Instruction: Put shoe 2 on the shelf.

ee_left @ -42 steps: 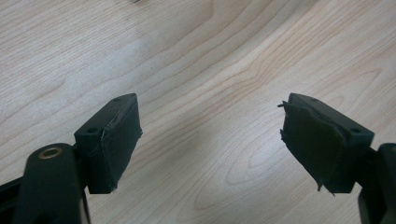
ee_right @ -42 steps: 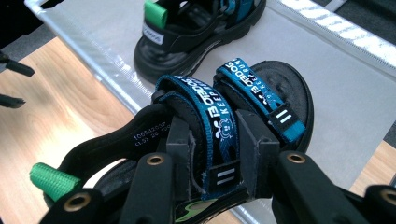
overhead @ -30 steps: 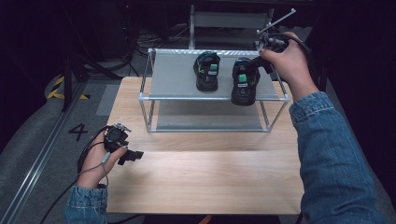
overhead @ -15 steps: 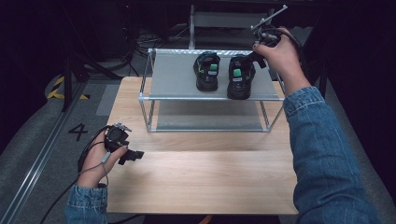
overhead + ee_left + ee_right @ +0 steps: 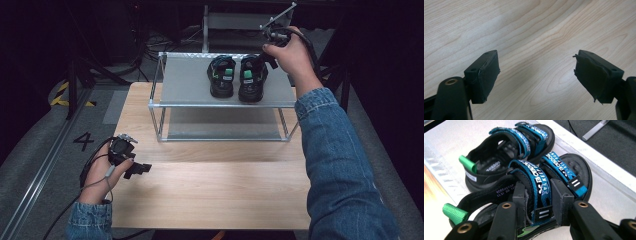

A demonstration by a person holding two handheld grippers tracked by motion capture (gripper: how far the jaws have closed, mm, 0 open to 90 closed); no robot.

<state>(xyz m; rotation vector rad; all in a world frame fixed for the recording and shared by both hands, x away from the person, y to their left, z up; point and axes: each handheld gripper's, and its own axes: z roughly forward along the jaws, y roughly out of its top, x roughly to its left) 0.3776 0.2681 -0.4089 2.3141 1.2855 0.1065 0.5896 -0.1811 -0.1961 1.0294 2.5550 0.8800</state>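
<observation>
Wooden counter point(image 5: 210, 195) carrying a two-tier metal rack point(image 5: 190, 82). Two black sandals with blue straps stand side by side on the rack's top shelf. The right gripper point(image 5: 537, 195), held in the right hand point(image 5: 292, 52) at the shelf's far right, has its jaws closed on the rear strap of the right-hand sandal point(image 5: 559, 177); the other sandal point(image 5: 509, 152) sits just beside it. The left gripper point(image 5: 536, 72), held in the left hand point(image 5: 102, 177) low over the counter's near left, has its jaws spread wide and holds nothing.
</observation>
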